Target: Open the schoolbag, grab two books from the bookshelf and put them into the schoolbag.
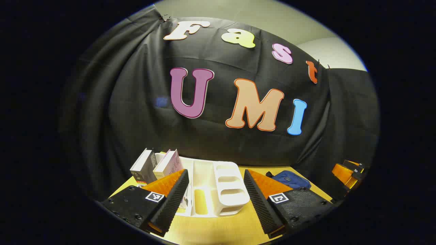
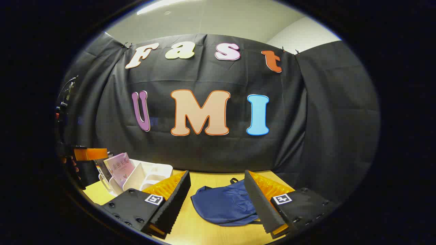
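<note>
Two hand-held grippers hover above a pale wooden worktop [image 2: 204,234] in a booth, each with its jaws spread wide and grasping nothing. In the left gripper view, the left gripper [image 1: 216,200] faces a white plastic bookshelf [image 1: 224,190] lying between its fingers; two books lean at the rack's left end, a grey book [image 1: 143,166] and, just beside it, a pink book [image 1: 168,164]. To the right of the bookshelf, well apart from it, the navy schoolbag [image 1: 289,179] lies flat on the worktop, partly hidden behind the gripper's right finger. The right gripper [image 1: 349,172] shows at the far right edge, beyond the bag. In the right gripper view, the right gripper [image 2: 216,200] hangs over the schoolbag [image 2: 224,204], which lies flat and closed between its fingers, a small black loop at its far end. Left of the bag stands the bookshelf [image 2: 150,172], the pink book [image 2: 120,167] tilted within it, and the left gripper [image 2: 85,154] appears at the left edge.
</note>
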A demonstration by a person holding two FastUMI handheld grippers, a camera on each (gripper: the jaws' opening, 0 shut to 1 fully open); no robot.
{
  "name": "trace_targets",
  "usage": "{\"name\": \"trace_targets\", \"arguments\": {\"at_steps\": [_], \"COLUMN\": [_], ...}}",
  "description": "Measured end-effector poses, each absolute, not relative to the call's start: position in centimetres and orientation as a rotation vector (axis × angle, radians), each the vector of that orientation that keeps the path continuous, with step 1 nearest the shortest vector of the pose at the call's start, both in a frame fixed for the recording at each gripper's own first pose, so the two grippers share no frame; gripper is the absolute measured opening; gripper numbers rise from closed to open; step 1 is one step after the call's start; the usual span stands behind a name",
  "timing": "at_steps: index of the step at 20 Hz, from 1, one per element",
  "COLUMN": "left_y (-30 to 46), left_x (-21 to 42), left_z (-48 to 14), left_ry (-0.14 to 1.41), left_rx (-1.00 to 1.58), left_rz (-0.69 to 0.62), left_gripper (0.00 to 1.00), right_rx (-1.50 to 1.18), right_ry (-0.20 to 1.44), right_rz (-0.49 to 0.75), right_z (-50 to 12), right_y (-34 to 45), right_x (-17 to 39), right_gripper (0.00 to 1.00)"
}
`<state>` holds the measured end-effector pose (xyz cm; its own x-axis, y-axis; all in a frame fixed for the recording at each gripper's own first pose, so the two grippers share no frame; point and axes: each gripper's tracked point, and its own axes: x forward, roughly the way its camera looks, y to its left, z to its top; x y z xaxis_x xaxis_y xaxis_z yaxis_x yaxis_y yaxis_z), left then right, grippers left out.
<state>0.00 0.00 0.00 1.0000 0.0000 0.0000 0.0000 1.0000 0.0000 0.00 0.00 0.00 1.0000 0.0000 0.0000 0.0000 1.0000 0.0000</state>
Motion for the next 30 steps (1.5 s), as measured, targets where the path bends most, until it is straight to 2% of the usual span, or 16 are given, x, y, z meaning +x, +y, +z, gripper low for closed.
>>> {"name": "trace_targets", "arguments": {"at_steps": [1, 2, 16, 17, 18, 20, 30], "left_y": [-0.1, -0.1, -2.0, -2.0, -1.9, -1.6, 0.8], "left_x": [0.0, 0.1, 0.6, 0.6, 0.5, 0.4, 0.5], "left_z": [0.0, -0.2, -1.7, -1.8, -1.9, -2.0, -1.6], "left_ry": [-0.001, -0.003, 0.045, 0.050, 0.054, 0.050, 0.047], "left_rx": [-0.001, 0.005, 0.069, 0.067, 0.067, 0.070, 0.112], "left_rz": [-0.006, -0.008, 0.021, 0.026, 0.031, 0.053, 0.146], "left_gripper": [0.92, 0.95, 0.95, 0.92, 0.95, 0.95, 0.95], "right_rx": [-0.002, -0.005, -0.005, -0.004, -0.004, -0.020, -0.417], "right_ry": [0.000, 0.001, 0.035, 0.039, 0.043, 0.053, 0.139], "right_rz": [0.001, 0.002, 0.020, 0.020, 0.017, 0.000, -0.103], "right_z": [-0.1, -0.3, -2.2, -2.4, -2.6, -3.6, -11.4], "right_y": [-0.1, -0.2, -1.8, -1.9, -2.1, -2.9, -7.6], "right_x": [0.0, 0.2, 1.9, 2.1, 2.2, 2.7, 4.3], "right_gripper": [0.99, 1.00, 1.00, 1.00, 1.00, 1.00, 1.00]}}
